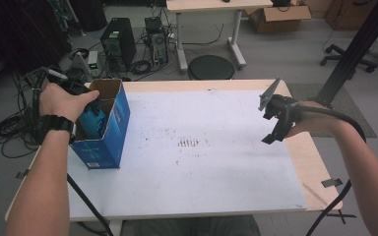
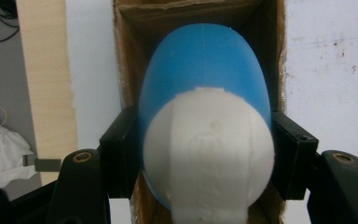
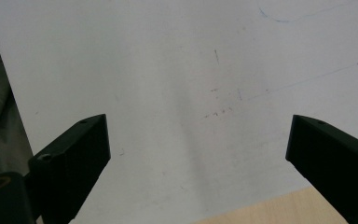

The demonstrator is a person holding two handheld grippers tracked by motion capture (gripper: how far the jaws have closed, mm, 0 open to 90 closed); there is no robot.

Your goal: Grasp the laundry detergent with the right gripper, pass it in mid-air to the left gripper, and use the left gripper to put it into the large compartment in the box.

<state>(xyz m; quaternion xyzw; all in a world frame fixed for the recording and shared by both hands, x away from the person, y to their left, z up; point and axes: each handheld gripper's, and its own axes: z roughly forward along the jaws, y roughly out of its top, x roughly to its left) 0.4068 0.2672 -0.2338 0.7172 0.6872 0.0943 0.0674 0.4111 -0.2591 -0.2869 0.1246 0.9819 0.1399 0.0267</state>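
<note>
The left forearm reaches forward along the near-left edge of the desk (image 1: 216,196), its hand bent down over the open top of the blue cardboard box (image 1: 110,132) that stands at the desk's left edge. The left claw (image 2: 205,154) points down into that box, its jaws clamped on either side of a blue-and-white bottle (image 2: 205,93); the bottle's white end faces the camera and its blue body runs on down between the box's brown inner walls. Well to the right of the box, the right forearm holds the right claw (image 1: 277,125) above the desk's right side, tilted downward, jaws spread wide with nothing between them.
</note>
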